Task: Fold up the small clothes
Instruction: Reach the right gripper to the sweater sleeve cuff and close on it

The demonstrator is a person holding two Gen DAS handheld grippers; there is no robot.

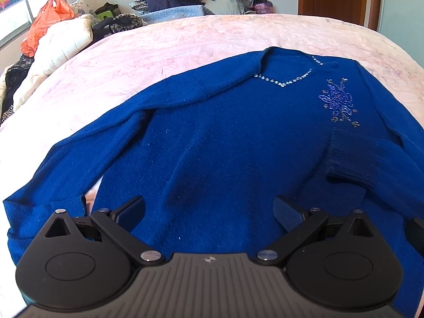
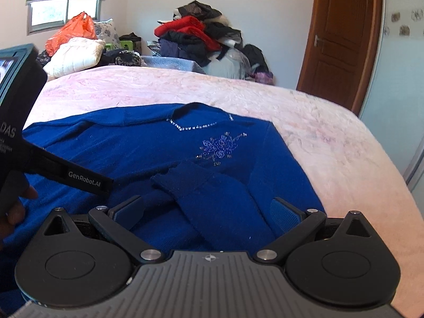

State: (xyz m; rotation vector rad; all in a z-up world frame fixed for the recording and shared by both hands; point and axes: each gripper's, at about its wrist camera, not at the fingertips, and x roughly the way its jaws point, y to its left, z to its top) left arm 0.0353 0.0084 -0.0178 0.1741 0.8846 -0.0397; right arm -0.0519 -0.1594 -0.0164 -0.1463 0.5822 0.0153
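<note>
On the pink bedspread (image 1: 164, 42) we see a blue sweater (image 1: 212, 137) lying flat, one sleeve (image 2: 212, 196) folded across its front. Our left gripper (image 1: 209, 212) and right gripper (image 2: 209, 212) hover above it, jaws spread wide and empty.

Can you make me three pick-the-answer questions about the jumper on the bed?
1. Where does the right sleeve lie?
A. folded over the jumper's front
B. hanging off the bed
C. on the clothes pile

2. What colour is the jumper?
A. red
B. blue
C. green

3. How are the left gripper's fingers?
A. shut on the jumper
B. shut on nothing
C. open

Answers:
1. A: its ribbed cuff rests on the chest below the beaded flower.
2. B: it is deep blue against the pink bed.
3. C: the fingers stand wide apart with jumper showing between them, as do the right gripper's.
</note>
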